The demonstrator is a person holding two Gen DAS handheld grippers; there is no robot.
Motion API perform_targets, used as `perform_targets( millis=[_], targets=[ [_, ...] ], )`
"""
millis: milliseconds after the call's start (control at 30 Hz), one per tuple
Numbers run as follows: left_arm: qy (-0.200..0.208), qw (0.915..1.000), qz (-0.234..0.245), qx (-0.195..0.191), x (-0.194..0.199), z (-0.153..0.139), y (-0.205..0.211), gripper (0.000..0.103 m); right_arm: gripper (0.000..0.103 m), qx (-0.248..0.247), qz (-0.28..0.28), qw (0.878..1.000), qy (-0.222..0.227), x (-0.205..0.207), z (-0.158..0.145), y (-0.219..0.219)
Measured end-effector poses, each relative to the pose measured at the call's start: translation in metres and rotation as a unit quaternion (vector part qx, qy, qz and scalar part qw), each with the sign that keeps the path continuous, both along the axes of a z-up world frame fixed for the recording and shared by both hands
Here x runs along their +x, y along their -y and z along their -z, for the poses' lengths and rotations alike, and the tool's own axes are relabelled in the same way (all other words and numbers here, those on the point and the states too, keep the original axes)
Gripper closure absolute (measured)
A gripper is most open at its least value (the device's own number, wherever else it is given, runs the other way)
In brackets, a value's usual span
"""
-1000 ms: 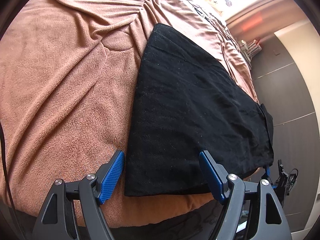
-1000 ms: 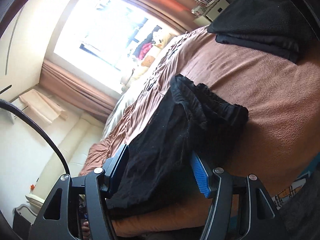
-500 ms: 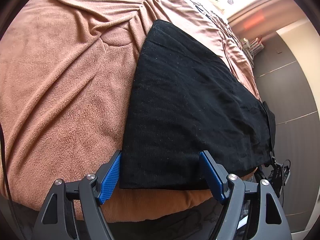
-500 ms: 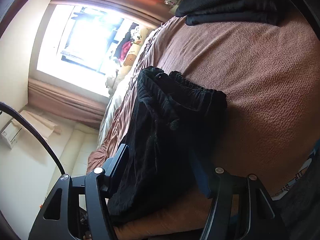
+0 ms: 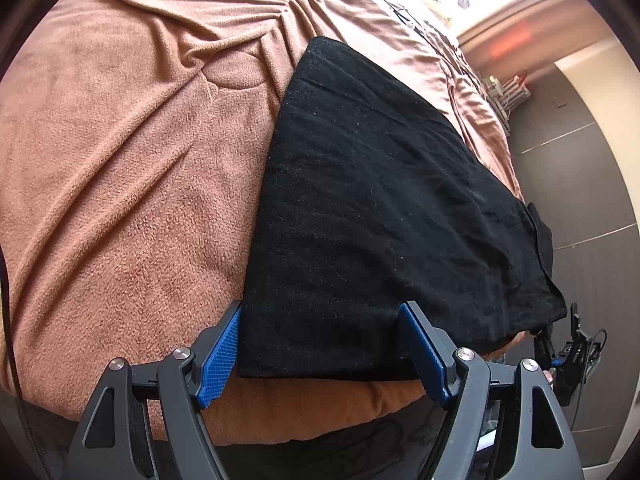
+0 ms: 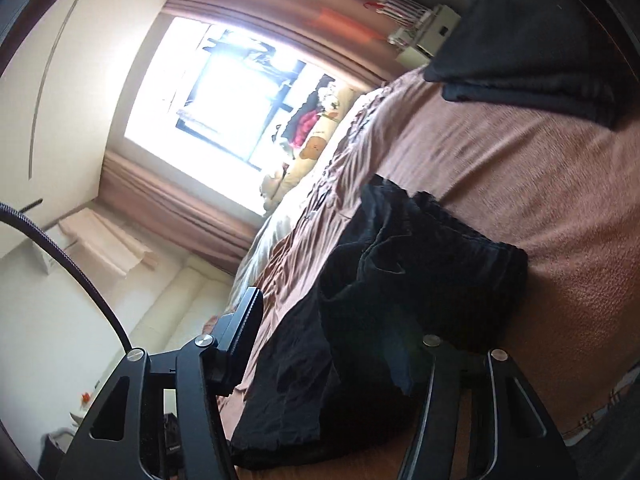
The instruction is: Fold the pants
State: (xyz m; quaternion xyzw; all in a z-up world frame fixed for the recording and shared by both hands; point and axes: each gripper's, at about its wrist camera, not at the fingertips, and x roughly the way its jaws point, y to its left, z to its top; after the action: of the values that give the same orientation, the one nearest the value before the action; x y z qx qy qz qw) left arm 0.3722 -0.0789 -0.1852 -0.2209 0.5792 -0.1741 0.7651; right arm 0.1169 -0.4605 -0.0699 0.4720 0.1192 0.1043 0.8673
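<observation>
Black pants [image 5: 380, 216] lie between both spread grippers; only the right view shows the bunched waistband [image 6: 444, 232].

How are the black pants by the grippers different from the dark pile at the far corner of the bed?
The pants lie spread long and rumpled; the dark pile is folded into neat stacked layers. The pants sit right at the right gripper; the pile sits far off. Both are dark and rest on the brown blanket.

Home bedroom, brown blanket [image 5: 132, 168] over bed, curtained window [image 6: 224, 92], stuffed toy [image 6: 316, 136]
</observation>
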Motion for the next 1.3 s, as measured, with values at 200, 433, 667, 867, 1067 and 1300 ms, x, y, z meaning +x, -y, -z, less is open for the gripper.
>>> perform_targets(
  millis=[200,433,667,867,1067,1300],
  targets=[
    [0.001,1.0,-0.001,-0.002,-0.001,0.0,-0.001,0.025,0.048,-0.036,0.007,0.999,-0.037,0.006,-0.003,-0.003],
    [0.002,1.0,-0.002,-0.006,-0.004,0.001,-0.004,0.025,0.048,0.002,0.025,0.989,-0.143,0.014,0.021,0.004],
    [0.001,1.0,-0.002,-0.008,-0.004,0.002,-0.005,0.025,0.049,0.046,0.024,0.989,-0.141,0.02,0.025,0.015],
    [0.007,1.0,-0.003,-0.002,-0.001,-0.003,-0.004,0.025,0.097,0.025,0.039,0.987,-0.156,0.019,0.009,0.022],
    [0.014,0.9998,-0.01,0.004,0.003,-0.007,-0.004,0.029,0.098,-0.05,0.029,0.982,-0.18,0.039,-0.031,0.017],
    [-0.007,0.9997,-0.02,-0.009,0.005,0.008,-0.002,0.053,0.098,-0.092,0.016,0.982,-0.165,0.059,-0.077,0.021]
  ],
)
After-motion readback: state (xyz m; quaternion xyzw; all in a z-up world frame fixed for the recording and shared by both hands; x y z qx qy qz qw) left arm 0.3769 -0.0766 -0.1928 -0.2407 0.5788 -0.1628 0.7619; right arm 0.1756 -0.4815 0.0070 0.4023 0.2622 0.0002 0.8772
